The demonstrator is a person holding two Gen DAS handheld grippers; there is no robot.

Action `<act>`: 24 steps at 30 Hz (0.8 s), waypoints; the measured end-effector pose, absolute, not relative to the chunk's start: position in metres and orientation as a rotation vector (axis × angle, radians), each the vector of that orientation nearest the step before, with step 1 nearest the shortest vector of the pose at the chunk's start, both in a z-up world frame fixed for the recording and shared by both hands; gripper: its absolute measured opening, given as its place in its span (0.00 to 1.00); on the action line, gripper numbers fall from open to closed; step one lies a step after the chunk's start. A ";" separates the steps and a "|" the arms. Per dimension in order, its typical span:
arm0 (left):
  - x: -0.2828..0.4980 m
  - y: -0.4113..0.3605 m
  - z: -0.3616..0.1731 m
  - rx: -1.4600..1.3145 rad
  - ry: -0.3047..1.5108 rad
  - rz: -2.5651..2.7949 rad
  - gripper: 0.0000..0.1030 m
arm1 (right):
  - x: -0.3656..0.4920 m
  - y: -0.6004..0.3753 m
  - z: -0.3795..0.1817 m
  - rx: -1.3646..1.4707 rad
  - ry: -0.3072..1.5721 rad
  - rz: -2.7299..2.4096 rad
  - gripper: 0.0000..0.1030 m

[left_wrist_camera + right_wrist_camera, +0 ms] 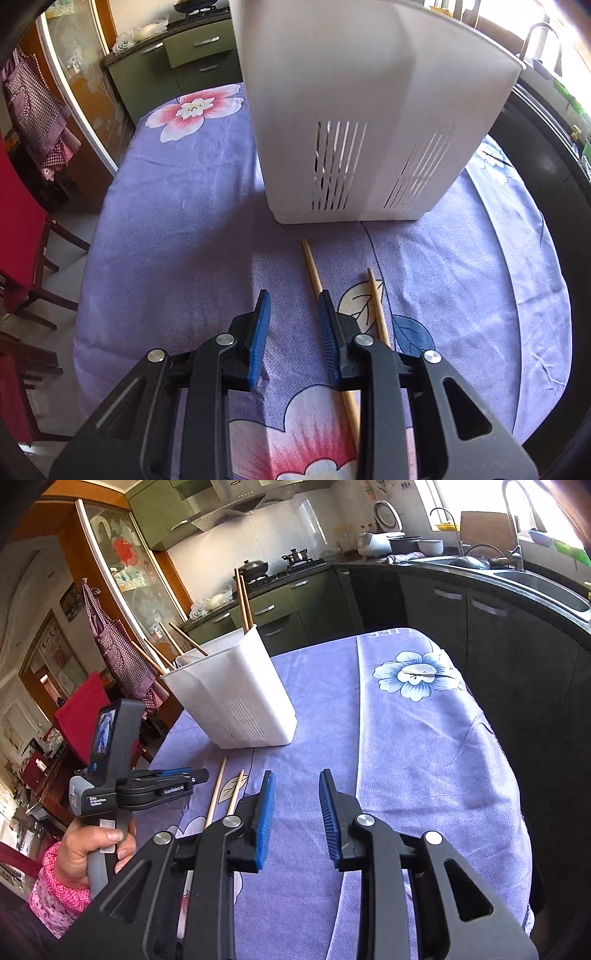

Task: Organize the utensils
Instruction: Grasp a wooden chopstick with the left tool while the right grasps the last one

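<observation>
Two loose chopsticks lie on the purple cloth (166, 206), just short of the white holder (369, 122). The holder already has several chopsticks standing in it (243, 602), seen from the right wrist.

Left gripper (293, 295): jaws spread, nothing between them. The near chopstick (312, 266) runs roughly 11-to-5 in the left wrist view, far tip towards the holder. It passes under or right against the right-hand finger rather than down the gap; I can't tell if it's touching. The second chopstick (376, 299) lies at about 1 o'clock from the fingertips, outside the right finger and nearly parallel to the first.

Right gripper (295, 775): also spread and empty, hovering over bare cloth. From it both sticks lie at about 10 o'clock, near stick (234, 794) beside the left finger, far stick (216, 794) further out.

My call: the left is nearer. It needs a small shift towards 3 o'clock so the near stick sits between the pads, closing across its long axis.
</observation>
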State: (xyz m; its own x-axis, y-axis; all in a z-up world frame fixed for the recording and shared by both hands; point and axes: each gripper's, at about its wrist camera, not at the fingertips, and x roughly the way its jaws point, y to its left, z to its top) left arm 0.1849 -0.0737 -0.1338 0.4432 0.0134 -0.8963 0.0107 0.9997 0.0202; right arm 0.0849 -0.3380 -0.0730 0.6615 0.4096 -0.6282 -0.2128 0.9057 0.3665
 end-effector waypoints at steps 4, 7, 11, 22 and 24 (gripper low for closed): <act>0.193 -0.076 -0.146 0.024 1.137 0.034 0.24 | 0.090 -0.339 -0.073 0.289 0.777 0.366 0.25; 0.197 -0.076 -0.150 0.003 1.156 0.038 0.25 | 0.095 -0.342 -0.074 0.306 0.783 0.370 0.25; 0.197 -0.075 -0.148 -0.049 1.159 0.033 0.25 | 0.096 -0.345 -0.078 0.329 0.792 0.373 0.25; 0.199 -0.091 -0.150 -0.015 1.156 0.036 0.26 | 0.095 -0.354 -0.085 0.371 0.800 0.371 0.25; 0.199 -0.091 -0.151 -0.011 1.159 0.040 0.26 | 0.095 -0.356 -0.086 0.375 0.802 0.367 0.25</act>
